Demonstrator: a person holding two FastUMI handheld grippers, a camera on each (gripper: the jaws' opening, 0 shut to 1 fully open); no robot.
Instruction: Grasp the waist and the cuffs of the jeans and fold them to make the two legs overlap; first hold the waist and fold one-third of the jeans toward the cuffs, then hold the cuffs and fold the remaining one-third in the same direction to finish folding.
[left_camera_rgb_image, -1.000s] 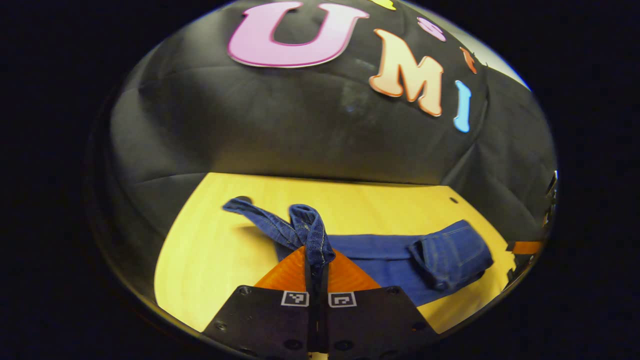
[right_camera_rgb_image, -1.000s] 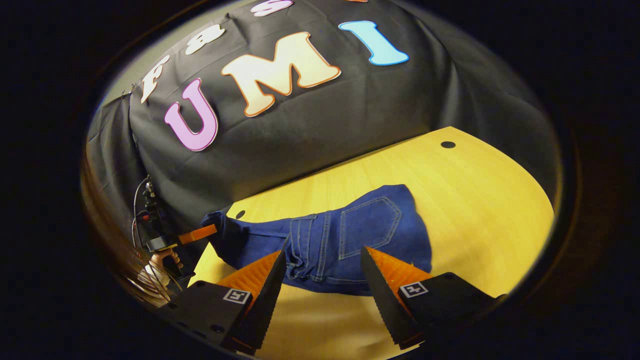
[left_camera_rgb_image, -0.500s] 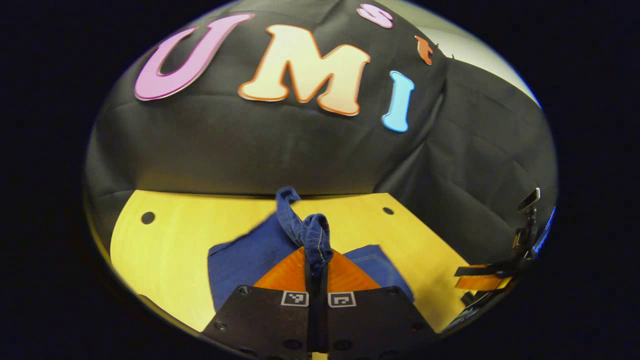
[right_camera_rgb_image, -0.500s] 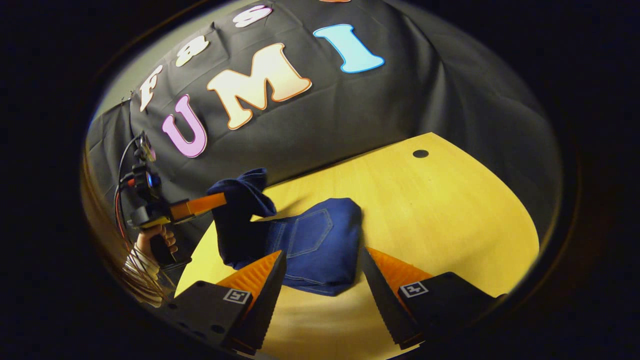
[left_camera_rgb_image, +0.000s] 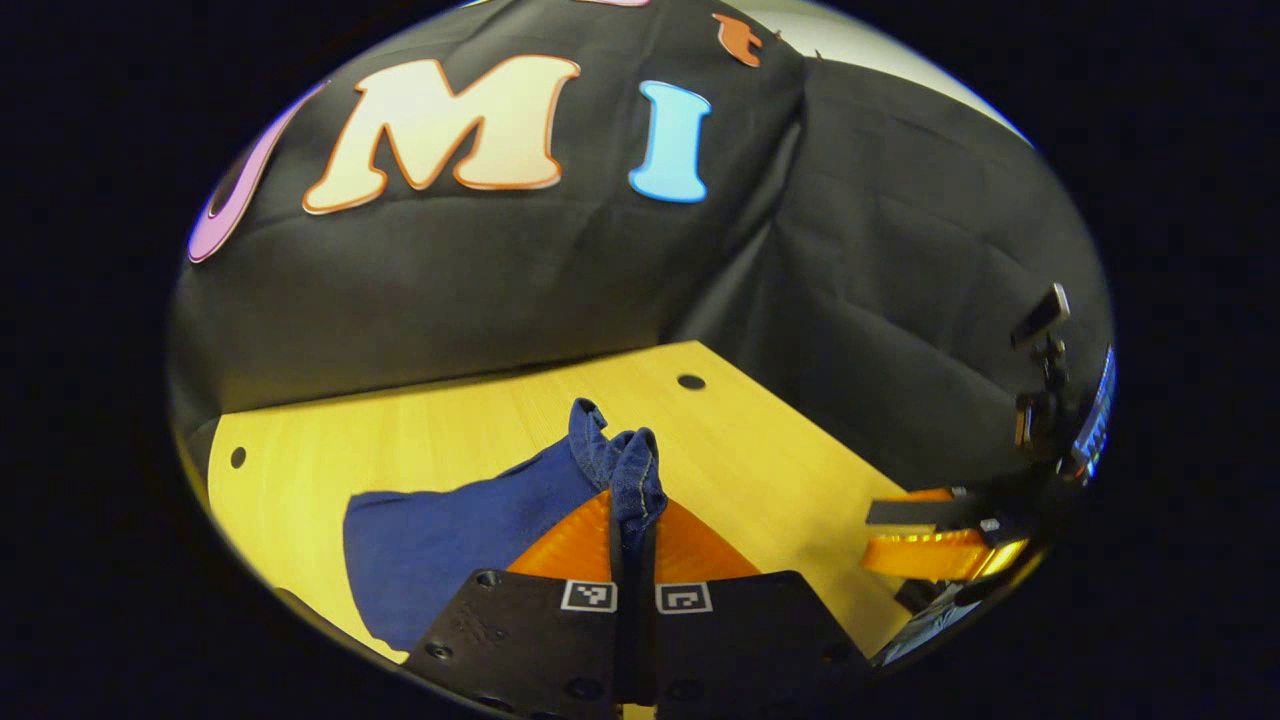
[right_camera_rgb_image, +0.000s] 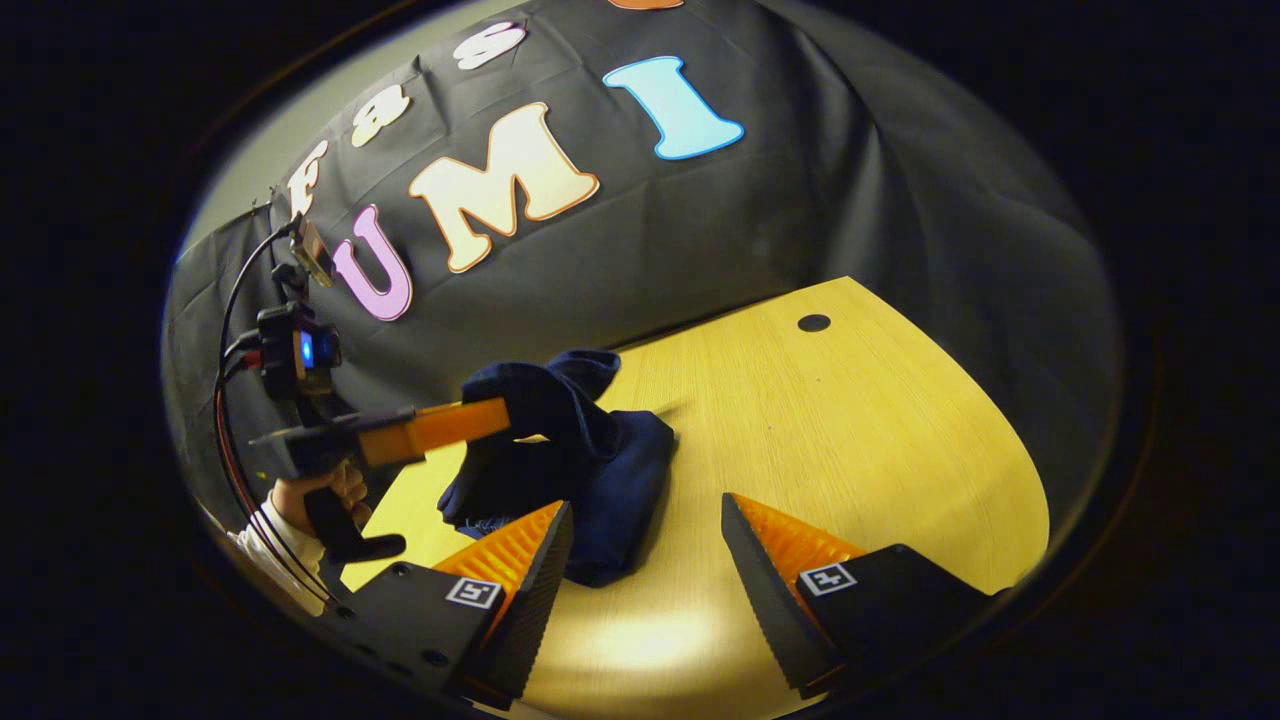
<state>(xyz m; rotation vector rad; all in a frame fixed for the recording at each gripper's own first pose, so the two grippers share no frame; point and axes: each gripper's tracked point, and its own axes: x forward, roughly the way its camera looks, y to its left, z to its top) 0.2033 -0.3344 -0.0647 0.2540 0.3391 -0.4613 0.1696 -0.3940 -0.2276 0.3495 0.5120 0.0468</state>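
At the bottom of the left gripper view your left tongs (left_camera_rgb_image: 634, 520) are pressed together on the bunched cuffs (left_camera_rgb_image: 625, 465), carrying them over the jeans (left_camera_rgb_image: 440, 540) at lower left on the yellow surface (left_camera_rgb_image: 760, 470). In the right gripper view your right tongs (right_camera_rgb_image: 645, 560) stand spread and empty, the folded bundle just beyond at centre left. This looks like the last fold; next, lower the cuffs onto the stack and let go. Half a second ago the cuffs hung farther left and the back pocket showed; now the cloth covers it.
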